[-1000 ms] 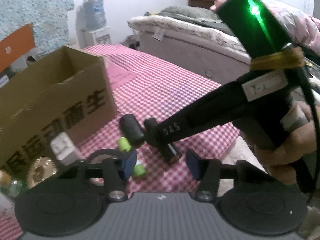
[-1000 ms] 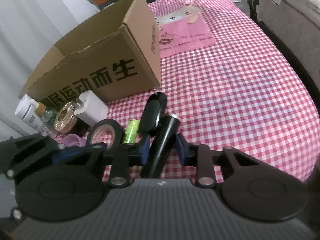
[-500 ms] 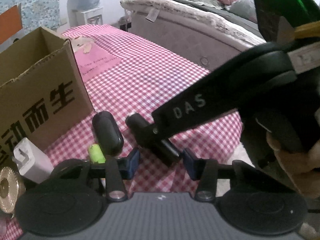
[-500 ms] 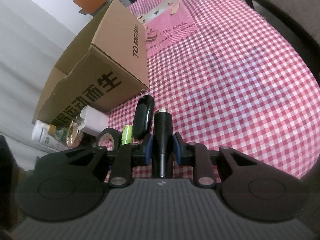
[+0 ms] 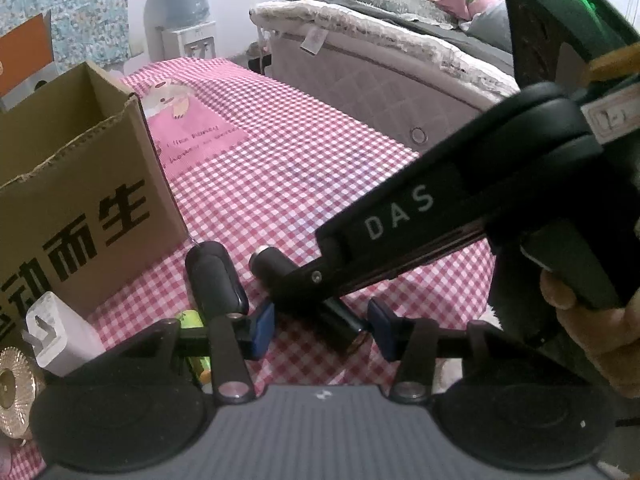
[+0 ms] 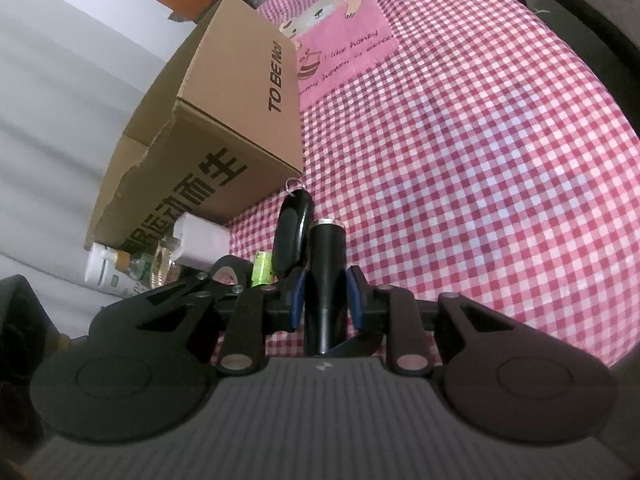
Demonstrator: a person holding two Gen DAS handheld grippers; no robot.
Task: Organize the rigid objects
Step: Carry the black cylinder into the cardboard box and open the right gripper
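Landmark: cardboard box (image 6: 224, 136), open-topped, black printed characters on its side, standing on the pink checked tablecloth (image 6: 460, 168).
Right gripper (image 6: 326, 300): its blue pads are clamped on a black flashlight (image 6: 326, 256), whose metal-ringed end points away from the camera.
Flashlight place: just off the box's near corner, lying low over the cloth, right beside a black key fob (image 6: 292, 236).
Key fob: flat on the cloth at the foot of the box's corner, its ring toward the box.
Left gripper (image 5: 322, 328): jaws apart, nothing pressed between the pads; the flashlight's tail end lies in the gap.
Green battery (image 6: 262, 270): on the cloth in front of the box, beside the fob.
White charger (image 5: 60, 336): against the box's printed side.
Person's hand (image 5: 592, 320): wrapped round the right gripper's handle.
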